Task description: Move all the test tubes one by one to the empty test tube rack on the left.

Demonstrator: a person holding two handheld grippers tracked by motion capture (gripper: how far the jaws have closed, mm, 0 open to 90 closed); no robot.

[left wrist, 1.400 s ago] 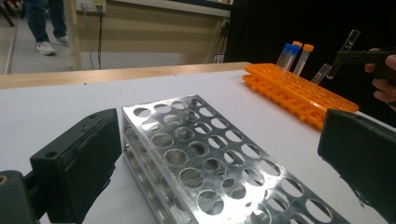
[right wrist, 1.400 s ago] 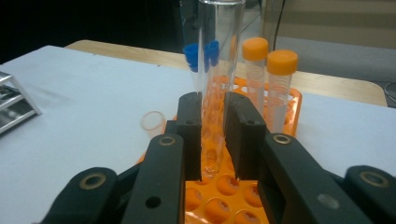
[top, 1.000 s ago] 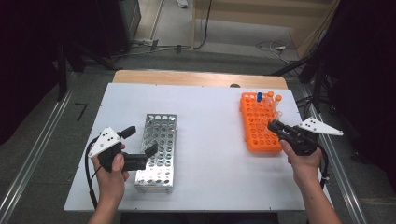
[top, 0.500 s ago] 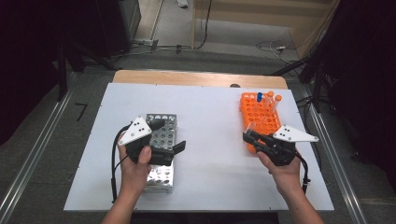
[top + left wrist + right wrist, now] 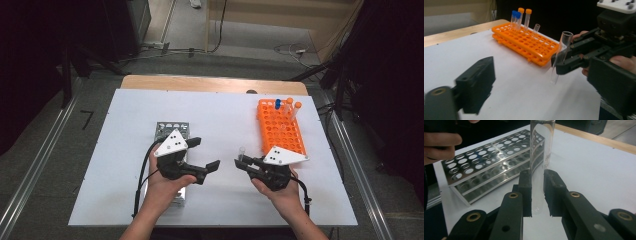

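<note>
**Clear tube pinched upright between the two racks**

At the left, the metal rack (image 5: 171,137) lies on the white table (image 5: 125,125), partly under the left hand. The left gripper (image 5: 206,154) hovers just right of it, jaws spread with nothing between them; they have just been closing a little. Near the table's middle, the right gripper (image 5: 241,164) faces it and pinches a clear test tube (image 5: 541,150) between its pads, gripped low on the glass, the open mouth standing up above the jaws. Farther right and beyond, the orange rack (image 5: 280,127) holds capped tubes (image 5: 287,106) at its far end.
</note>
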